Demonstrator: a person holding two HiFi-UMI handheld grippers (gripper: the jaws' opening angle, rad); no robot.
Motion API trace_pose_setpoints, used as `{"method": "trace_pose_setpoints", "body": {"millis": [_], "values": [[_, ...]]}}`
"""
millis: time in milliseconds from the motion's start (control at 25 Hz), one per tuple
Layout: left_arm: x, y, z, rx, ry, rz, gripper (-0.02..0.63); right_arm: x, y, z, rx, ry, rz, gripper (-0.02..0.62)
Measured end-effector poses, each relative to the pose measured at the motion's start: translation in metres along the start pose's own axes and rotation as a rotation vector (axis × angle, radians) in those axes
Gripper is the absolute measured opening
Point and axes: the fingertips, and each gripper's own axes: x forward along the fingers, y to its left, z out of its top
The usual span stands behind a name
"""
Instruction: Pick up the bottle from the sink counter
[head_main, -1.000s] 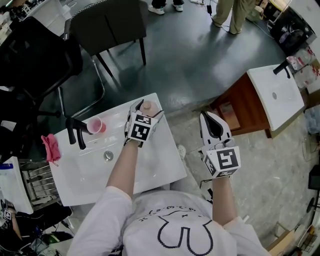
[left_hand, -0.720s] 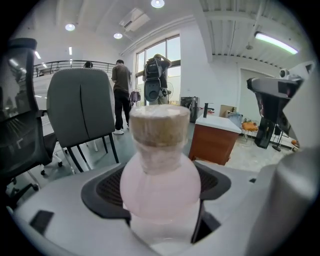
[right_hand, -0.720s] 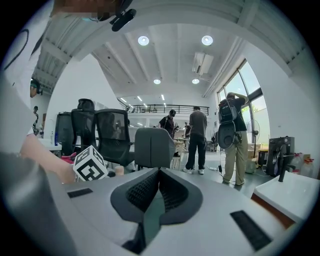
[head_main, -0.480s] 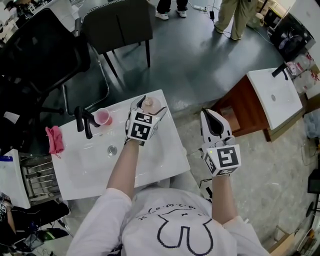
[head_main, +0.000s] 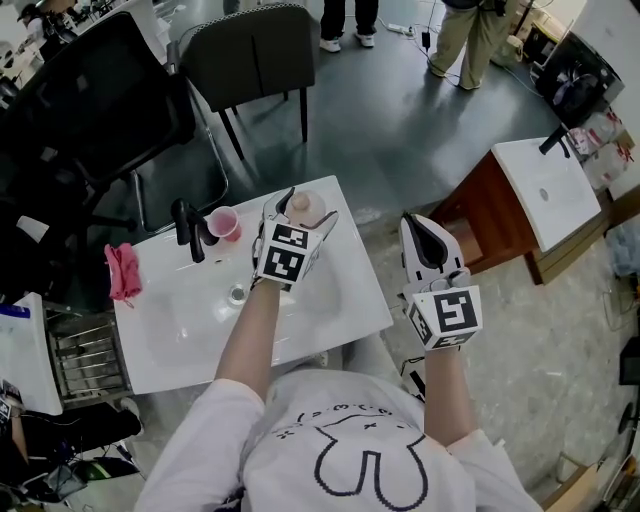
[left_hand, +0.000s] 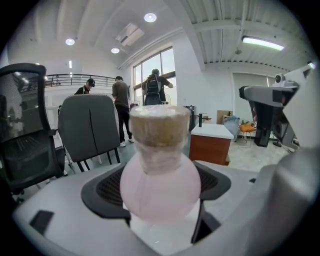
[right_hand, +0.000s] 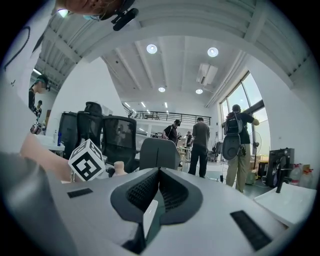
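Pink bottle (left_hand: 160, 185): round, frosted bulb under a narrow neck, topped with a tan, cork-like cap; upright.
Location: far right corner of the white sink counter (head_main: 365, 300), standing between the jaws of the left gripper (head_main: 298, 216). White counter shows just beneath its base; I cannot tell whether it has left the surface.
Left gripper state: clamped on the bottle, with the dark ribbed pads pressing the bulb from both sides at its widest part.
Right gripper (right_hand: 159, 175): jaws pressed together with nothing between them, held off the counter's right side over the floor.
Handling, judged: small and probably light. The wall looks smooth and stiff, so likely slippery and, if glass, breakable.
Hold point, judged: the widest part of the bulb is a curved seat, so it may squirt up or down under hard pressure. Moderate squeeze, lift straight up, keep upright.
Cap: looks plugged in, not a safe place to lift by.
Neighbours: pink cup (head_main: 222, 223) beside the black faucet (head_main: 190, 230), well apart from the bottle.
Writing: none legible on the bottle or cap, and no label seen. Only square black-and-white marker patterns on the gripper cubes.
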Motion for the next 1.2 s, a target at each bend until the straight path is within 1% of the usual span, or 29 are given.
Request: {"method": "trace_pose_setpoints", "body": {"millis": [320, 520, 640, 840, 1000, 1200], "values": [[-0.044, 0.003, 0.002, 0.017, -0.032, 0.006, 0.402, -0.011, 0.033, 0.016, -0.024, -0.018, -0.002, 0.025], [-0.07, 0.005, 0.011, 0.021, -0.066, 0.036, 0.402, -0.021, 0.047, 0.024, -0.054, -0.023, 0.016, 0.025], [-0.082, 0.003, 0.016, 0.014, -0.092, 0.058, 0.402, -0.027, 0.05, 0.027, -0.069, -0.03, 0.032, 0.025], [-0.101, 0.0, 0.028, 0.0, -0.129, 0.099, 0.402, -0.029, 0.049, 0.037, -0.102, -0.049, 0.086, 0.025], [-0.117, -0.003, 0.044, 0.006, -0.168, 0.139, 0.402, -0.033, 0.039, 0.048, -0.088, -0.072, 0.095, 0.025], [-0.142, 0.003, 0.055, -0.004, -0.199, 0.197, 0.402, -0.034, 0.041, 0.056, -0.082, -0.087, 0.121, 0.025]]}}
